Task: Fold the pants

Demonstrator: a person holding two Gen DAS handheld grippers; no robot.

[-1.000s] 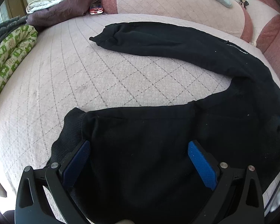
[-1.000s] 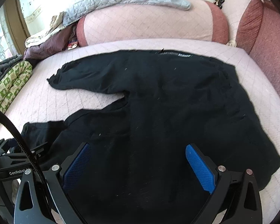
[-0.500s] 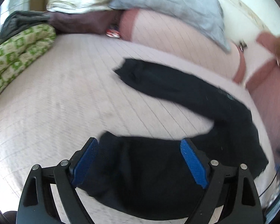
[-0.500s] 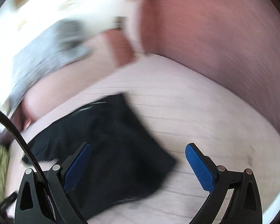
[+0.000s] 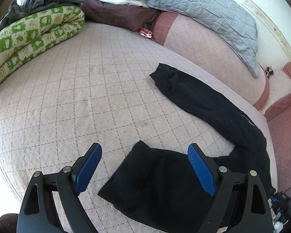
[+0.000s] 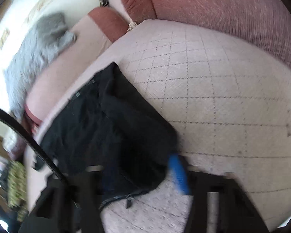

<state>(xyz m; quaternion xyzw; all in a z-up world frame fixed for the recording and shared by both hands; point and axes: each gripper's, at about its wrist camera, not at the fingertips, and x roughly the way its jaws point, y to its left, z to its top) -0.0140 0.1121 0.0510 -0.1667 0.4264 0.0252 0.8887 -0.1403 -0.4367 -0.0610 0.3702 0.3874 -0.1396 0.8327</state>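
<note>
- My left gripper (image 5: 144, 167) hangs above a pink quilted bed (image 5: 77, 97) with its blue pads spread wide and nothing pressed between them.
- A pair of black pants (image 5: 164, 186) lies flat on the bed. One cuffed leg end sits below and between my left gripper's pads, closer to the pad on the right.
- The other pant leg stretches away ahead and to the right of that gripper, toward a pink bolster (image 5: 209, 52).
- Far ahead to the left sits a folded green-and-white quilt (image 5: 29, 38). A grey quilted cover (image 5: 207, 11) drapes over the bolster.
- The right wrist view is blurred. My right gripper (image 6: 145, 176) is closing its jaws at the waist corner of the pants (image 6: 110, 132), and black fabric lies between them. I cannot tell whether the pads grip it yet.
- A zipper pull (image 6: 129, 202) on the pants' edge lies just below that gripper's blue pad.
</note>
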